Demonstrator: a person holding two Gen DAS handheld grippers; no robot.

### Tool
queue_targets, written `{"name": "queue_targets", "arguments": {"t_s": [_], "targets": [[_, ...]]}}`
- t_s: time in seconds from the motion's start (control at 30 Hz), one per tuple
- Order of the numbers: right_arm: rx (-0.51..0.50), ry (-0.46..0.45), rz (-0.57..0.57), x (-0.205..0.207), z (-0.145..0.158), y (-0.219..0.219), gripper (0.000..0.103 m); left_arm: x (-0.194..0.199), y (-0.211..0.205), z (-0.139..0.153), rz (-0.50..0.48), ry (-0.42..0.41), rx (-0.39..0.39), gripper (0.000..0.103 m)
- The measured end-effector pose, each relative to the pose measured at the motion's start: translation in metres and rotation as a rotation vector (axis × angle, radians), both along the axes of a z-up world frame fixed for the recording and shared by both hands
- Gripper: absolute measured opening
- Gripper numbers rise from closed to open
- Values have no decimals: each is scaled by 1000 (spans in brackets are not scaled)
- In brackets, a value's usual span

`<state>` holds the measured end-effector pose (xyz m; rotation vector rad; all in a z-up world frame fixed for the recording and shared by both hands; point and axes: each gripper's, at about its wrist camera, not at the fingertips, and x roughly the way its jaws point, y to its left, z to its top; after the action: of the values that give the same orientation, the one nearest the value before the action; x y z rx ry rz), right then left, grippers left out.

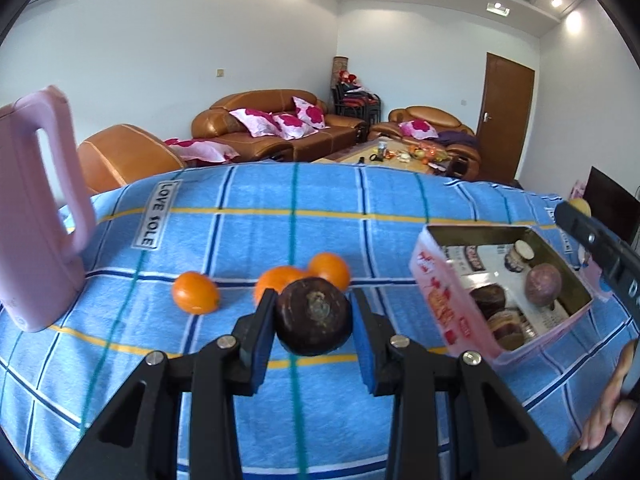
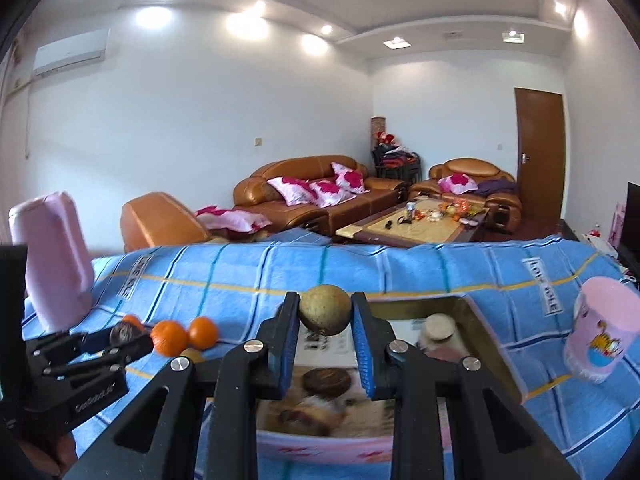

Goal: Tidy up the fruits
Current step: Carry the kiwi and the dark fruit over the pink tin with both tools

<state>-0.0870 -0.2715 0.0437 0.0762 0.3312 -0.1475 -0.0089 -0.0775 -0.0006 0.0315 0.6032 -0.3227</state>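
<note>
Dark round fruit (image 1: pixel 313 316) faces stem-end toward camera.

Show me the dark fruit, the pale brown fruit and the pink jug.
dark fruit (image 1: pixel 313 316), left wrist view, its front face.
pale brown fruit (image 2: pixel 325 309), right wrist view, its middle.
pink jug (image 1: pixel 24 216), left wrist view, its body.

Readable text: one phrase on the cloth, a partial mark on a gripper

The blue checked cloth (image 1: pixel 320 224) carries a white label reading "LOVE SOLE" (image 1: pixel 155 216), repeated on other patches of the cloth but blurred there. In the right wrist view the left gripper (image 2: pixel 120 336) bears white lettering too blurred to read. The pink box (image 1: pixel 444 312) has red characters and printed packs inside, all unreadable.
</note>
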Motion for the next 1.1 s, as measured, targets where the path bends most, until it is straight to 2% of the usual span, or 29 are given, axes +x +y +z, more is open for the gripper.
{"name": "queue_targets", "arguments": {"t_s": [0.17, 0.43, 0.67, 0.87, 1.1], "targets": [[-14, -41, -76, -5, 14, -27, 27, 2, -26, 8, -54, -5, -34, 38], [-67, -45, -234, -4, 17, -61, 27, 2, -95, 10, -151, -8, -13, 38], [-18, 65, -194, 19, -2, -72, 28, 8, -134, 3, -155, 11, 4, 38], [51, 163, -131, 36, -19, -74, 28, 13, -134, -2, -139, 32, 13, 38], [84, 246, -95, 47, -35, -71, 28, 16, -134, -6, -135, 60, 32, 38]]}}
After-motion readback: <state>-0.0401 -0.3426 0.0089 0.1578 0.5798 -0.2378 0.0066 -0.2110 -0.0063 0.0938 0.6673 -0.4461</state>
